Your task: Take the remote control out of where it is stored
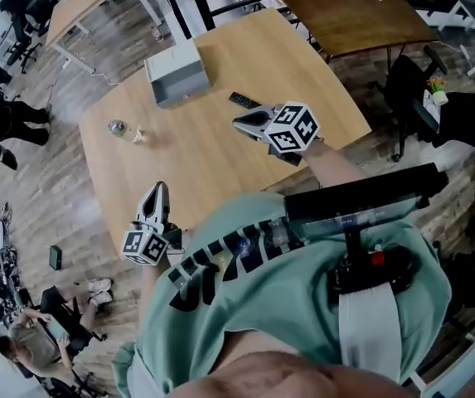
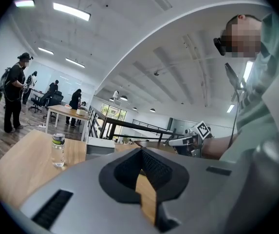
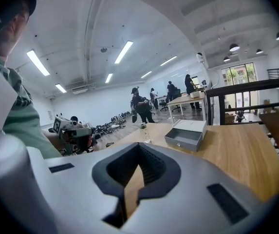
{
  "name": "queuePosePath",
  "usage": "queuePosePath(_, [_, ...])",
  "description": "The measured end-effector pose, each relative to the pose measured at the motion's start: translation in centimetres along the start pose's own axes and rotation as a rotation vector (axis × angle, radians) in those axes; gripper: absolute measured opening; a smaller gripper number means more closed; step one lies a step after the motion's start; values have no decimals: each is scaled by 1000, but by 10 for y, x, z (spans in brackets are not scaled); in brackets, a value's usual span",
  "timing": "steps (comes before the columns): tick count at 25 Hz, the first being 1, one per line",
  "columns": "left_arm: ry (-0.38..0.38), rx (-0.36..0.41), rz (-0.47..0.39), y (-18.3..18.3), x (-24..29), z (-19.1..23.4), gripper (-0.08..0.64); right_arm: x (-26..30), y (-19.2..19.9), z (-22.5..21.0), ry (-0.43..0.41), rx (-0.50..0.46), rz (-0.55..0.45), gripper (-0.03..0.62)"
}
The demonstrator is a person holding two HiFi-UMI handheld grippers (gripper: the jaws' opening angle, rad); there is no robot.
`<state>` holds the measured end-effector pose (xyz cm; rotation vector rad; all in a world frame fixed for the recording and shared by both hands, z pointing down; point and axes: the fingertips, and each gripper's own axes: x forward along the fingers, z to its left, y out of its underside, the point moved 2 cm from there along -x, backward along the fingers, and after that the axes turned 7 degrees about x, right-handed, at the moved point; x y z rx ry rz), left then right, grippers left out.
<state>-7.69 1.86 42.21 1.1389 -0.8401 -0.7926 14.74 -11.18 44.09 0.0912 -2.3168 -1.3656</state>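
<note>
The slim black remote control (image 1: 243, 100) lies flat on the pale wooden bench (image 1: 220, 152) just ahead of the right tongs (image 1: 239, 123), apart from the small grey drawer box (image 1: 176, 75) beyond, so it seems already taken out. The right tongs and the left tongs (image 1: 162, 187) are both closed, empty, apparently idle

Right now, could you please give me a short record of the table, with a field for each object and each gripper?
table: wooden
drawer box: grey, on the far part of the table
remote control: lying on the tabletop outside the box, just beyond the right gripper's tips
bottle: upright, left of the box
right gripper: shut, empty, near the remote
left gripper: shut, empty, at the near edge
</note>
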Motion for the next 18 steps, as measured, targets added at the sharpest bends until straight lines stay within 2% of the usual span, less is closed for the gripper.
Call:
queuePosePath(6, [-1,-43,-27,7,-16,38,-15,27,-5,24,13,-38,29,3])
queuePosePath(18, [-15,-58,-42,5,-15,42,-15,27,-17,15,20,-55,33,5])
